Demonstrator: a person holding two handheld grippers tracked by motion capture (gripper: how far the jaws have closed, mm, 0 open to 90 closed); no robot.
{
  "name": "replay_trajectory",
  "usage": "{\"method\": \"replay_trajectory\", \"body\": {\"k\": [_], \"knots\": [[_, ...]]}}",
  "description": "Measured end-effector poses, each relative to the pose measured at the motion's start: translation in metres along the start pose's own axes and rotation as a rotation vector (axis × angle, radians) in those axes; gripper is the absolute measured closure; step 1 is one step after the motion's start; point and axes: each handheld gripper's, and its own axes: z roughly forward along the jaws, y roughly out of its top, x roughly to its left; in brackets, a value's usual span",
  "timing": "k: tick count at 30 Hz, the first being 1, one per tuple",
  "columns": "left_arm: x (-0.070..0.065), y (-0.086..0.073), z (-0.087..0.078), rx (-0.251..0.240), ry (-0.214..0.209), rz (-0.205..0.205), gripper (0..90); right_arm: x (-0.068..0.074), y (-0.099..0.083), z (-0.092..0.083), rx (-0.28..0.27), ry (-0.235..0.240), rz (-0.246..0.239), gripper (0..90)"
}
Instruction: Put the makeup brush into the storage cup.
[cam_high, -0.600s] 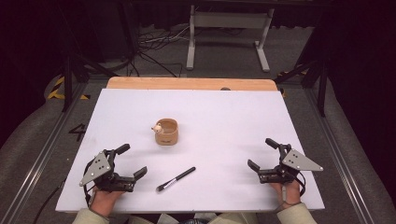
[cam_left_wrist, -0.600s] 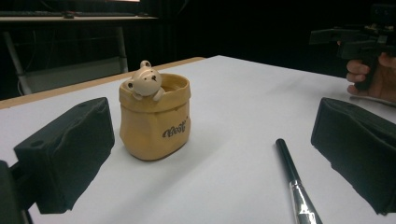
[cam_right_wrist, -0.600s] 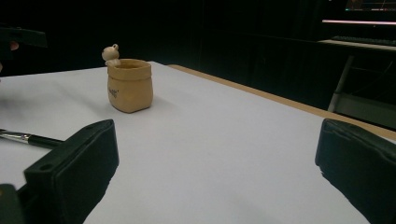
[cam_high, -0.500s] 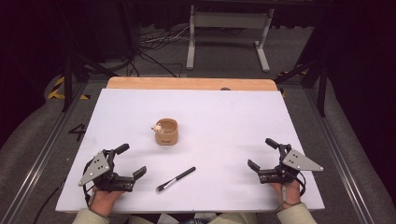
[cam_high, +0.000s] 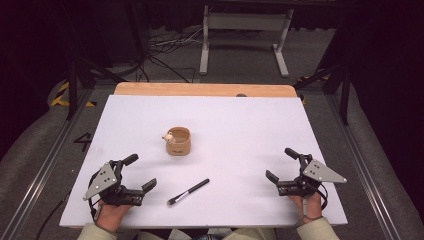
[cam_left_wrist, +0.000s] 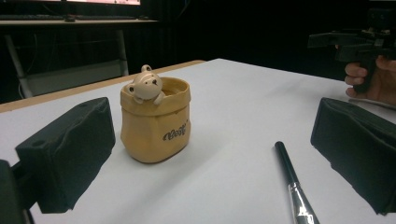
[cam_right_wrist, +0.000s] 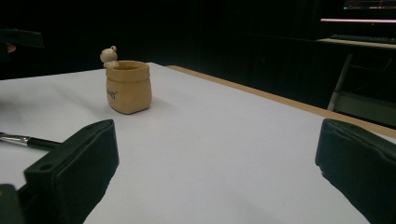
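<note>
A small tan sack-shaped pot (cam_high: 178, 141) with a little bear on its rim stands upright near the middle of the white table (cam_high: 240, 125); it is also in the left gripper view (cam_left_wrist: 155, 119) and the right gripper view (cam_right_wrist: 128, 85). A black-handled brush (cam_high: 188, 192) lies flat in front of it, its handle showing low in the left gripper view (cam_left_wrist: 293, 184). My left gripper (cam_high: 139, 172) rests at the near left, jaws wide apart and empty. My right gripper (cam_high: 281, 164) rests at the near right, also open with nothing between its jaws.
A wooden strip (cam_high: 205, 89) edges the table's far side. Beyond it stand a metal frame (cam_high: 245, 35) and loose cables (cam_high: 160, 47) on the floor. Rails (cam_high: 45, 170) run along both sides of the table.
</note>
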Motion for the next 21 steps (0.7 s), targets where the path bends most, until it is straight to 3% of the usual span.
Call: {"method": "replay_trajectory", "body": {"k": [12,21], "knots": [[-0.001,0.002,-0.002,0.0,0.016,0.009,1.2,-0.002,0.001,0.0,0.002,-0.008,0.008,0.0],[-0.003,0.003,-0.002,-0.004,0.0,0.015,2.2,0.012,0.011,0.014,0.006,0.049,-0.015,0.0]]}}
